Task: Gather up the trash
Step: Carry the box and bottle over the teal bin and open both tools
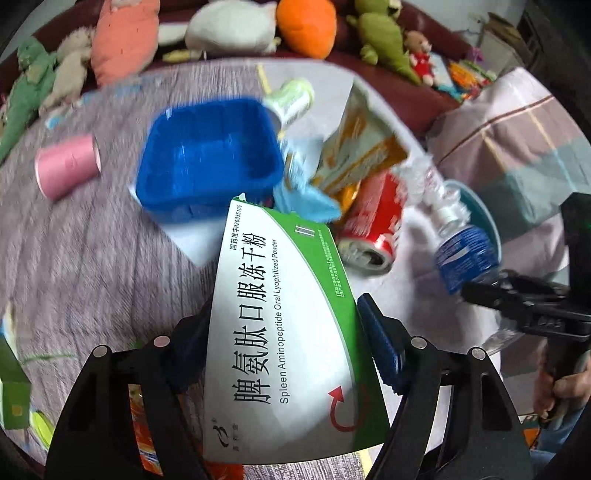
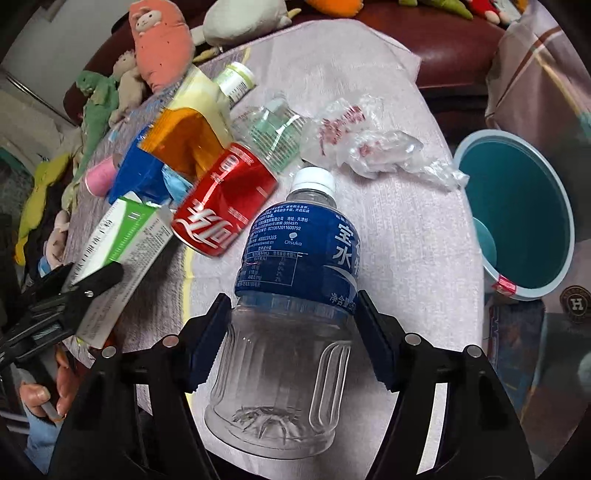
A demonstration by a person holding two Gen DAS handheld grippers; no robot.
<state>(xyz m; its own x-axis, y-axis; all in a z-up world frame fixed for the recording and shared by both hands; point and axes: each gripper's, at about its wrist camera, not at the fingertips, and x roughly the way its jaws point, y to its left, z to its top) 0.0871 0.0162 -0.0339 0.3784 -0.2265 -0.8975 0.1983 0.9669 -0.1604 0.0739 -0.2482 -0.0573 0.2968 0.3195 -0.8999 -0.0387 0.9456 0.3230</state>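
Note:
My left gripper (image 1: 284, 332) is shut on a white and green medicine box (image 1: 280, 314), which stands up between the blue pads, above the cloth. In the right wrist view the same box (image 2: 122, 236) shows at the left, in that gripper (image 2: 92, 280). My right gripper (image 2: 290, 332) is shut on a clear plastic bottle (image 2: 288, 295) with a blue label and a white cap, its pads (image 2: 210, 332) pressed on the bottle's sides just below the label. A teal bin (image 2: 517, 210) stands open at the right, beside the table.
On the grey cloth (image 2: 369, 240) lie a red cola can (image 2: 225, 199), a crushed clear bottle (image 2: 273, 133), crumpled plastic wrap (image 2: 369, 144), an orange and yellow carton (image 2: 184, 136), a blue tray (image 1: 210, 155) and a pink cup (image 1: 68, 166). Plush toys (image 1: 306, 26) line the sofa behind.

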